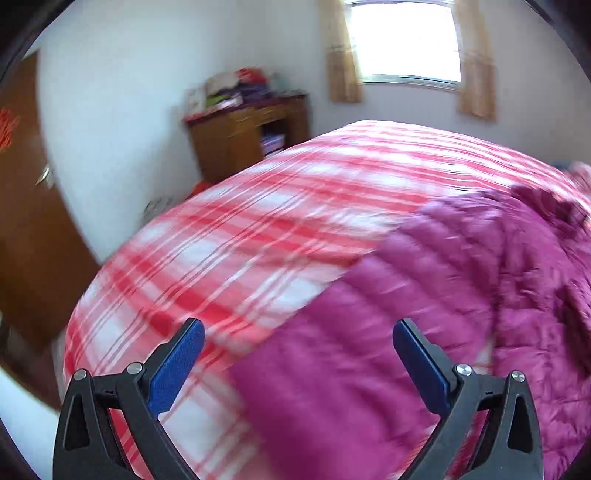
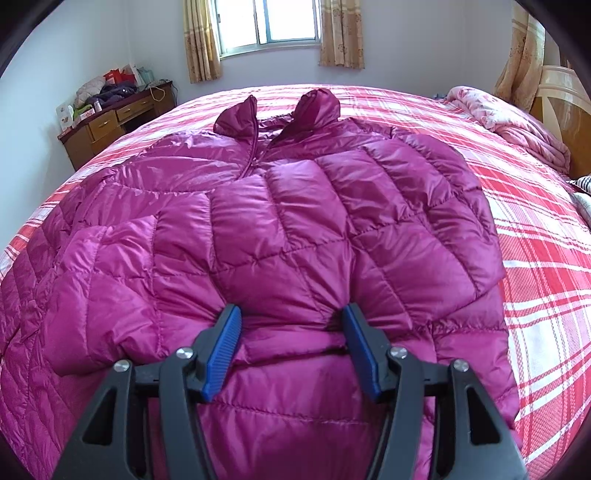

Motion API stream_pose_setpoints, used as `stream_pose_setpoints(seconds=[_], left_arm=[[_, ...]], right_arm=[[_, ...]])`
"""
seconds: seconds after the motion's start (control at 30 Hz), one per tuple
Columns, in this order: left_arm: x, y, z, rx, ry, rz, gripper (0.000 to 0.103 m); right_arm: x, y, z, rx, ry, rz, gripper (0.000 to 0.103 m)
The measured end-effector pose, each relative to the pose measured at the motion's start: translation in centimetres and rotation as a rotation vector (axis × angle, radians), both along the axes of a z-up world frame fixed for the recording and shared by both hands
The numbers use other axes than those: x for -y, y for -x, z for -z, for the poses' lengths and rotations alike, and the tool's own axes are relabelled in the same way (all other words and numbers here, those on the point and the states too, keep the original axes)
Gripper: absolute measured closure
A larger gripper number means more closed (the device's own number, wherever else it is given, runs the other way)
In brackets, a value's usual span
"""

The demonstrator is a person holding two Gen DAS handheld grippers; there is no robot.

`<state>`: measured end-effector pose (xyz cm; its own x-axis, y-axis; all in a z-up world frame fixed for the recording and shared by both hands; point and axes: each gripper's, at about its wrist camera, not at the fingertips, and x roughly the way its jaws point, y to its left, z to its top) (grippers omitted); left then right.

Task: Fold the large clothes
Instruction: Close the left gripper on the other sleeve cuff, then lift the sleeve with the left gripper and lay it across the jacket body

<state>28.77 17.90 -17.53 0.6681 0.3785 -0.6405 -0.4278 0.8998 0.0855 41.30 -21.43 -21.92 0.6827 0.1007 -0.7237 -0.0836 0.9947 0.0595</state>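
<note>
Both tongs are spread wide with nothing pinched between their blue pads, and what matters for the next move is how each stands to the magenta down jacket lying face-up on the bed with the red-and-white plaid bedspread. Largest first: the bedspread fills the lower half of both views, and the jacket lies flat on it with its long axis running from the hem, nearest the cameras, to the collar pointing away toward the window. One quilted sleeve is laid across the chest, its cuff end lying just ahead of the right gripper. That gripper sits over the jacket's lower middle, fingers either side of a ridge of puffed fabric near the hem; its pads appear to be at or very near the cloth, though I cannot tell whether they press on it. The left gripper hangs off to the jacket's side, over the boundary where the jacket meets bare bedspread, and that view is smeared with motion blur, so fine contact is not readable. By my judgement the right gripper is the nearer one to a usable grasp, and folding hem toward collar along the long axis would need the left one brought to a matching point on the hem. Beyond the bed stand a wooden desk and a folded pink quilt.
</note>
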Motion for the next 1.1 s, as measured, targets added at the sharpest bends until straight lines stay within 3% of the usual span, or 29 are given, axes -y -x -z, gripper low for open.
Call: stream_pose_setpoints(seconds=[0.13, 0.2, 0.37, 0.4, 0.43, 0.47, 0.5, 0.53, 0.63, 0.8, 1.1], left_arm=[[-3.1, 2.1, 2.0, -0.025, 0.173, -0.024, 0.001], [-3.1, 2.4, 2.6, -0.023, 0.22, -0.012, 0.001], [-0.6, 1.6, 3.5, -0.016, 0.216, 0.048, 0.001], [-0.4, 1.7, 3.6, -0.014, 0.2, 0.056, 0.007], [0.1, 1.5, 4.0, -0.025, 0.17, 0.062, 0.036], [0.3, 1.0, 4.3, -0.045, 0.153, 0.065, 0.051], [0.3, 0.8, 4.3, -0.057, 0.137, 0.066, 0.056], [0.3, 1.0, 4.2, -0.046, 0.125, 0.068, 0.068], [-0.1, 1.4, 2.9, -0.009, 0.094, 0.102, 0.086], [-1.8, 1.4, -0.5, 0.066, 0.036, 0.104, 0.089], [-3.1, 0.3, -4.1, 0.117, 0.037, 0.109, 0.089]], right_arm=[[0.0, 0.0, 0.0, 0.0, 0.0, 0.0, 0.042], [0.0, 0.1, 0.0, 0.002, 0.0, 0.001, 0.041], [0.0, 0.1, -0.1, 0.004, 0.001, 0.001, 0.041], [0.0, 0.1, -0.1, 0.004, 0.001, 0.001, 0.041], [0.1, 0.2, -0.1, 0.004, 0.002, 0.001, 0.041], [0.1, 0.1, -0.1, 0.005, 0.002, 0.001, 0.041], [0.1, 0.2, -0.1, 0.005, 0.001, 0.0, 0.041], [0.1, 0.1, -0.1, 0.005, 0.0, 0.001, 0.041], [0.1, 0.2, -0.1, 0.008, -0.001, 0.001, 0.04], [0.2, 0.2, -0.2, 0.01, -0.003, 0.001, 0.04], [0.4, 0.3, -0.2, 0.012, -0.019, 0.0, 0.04]])
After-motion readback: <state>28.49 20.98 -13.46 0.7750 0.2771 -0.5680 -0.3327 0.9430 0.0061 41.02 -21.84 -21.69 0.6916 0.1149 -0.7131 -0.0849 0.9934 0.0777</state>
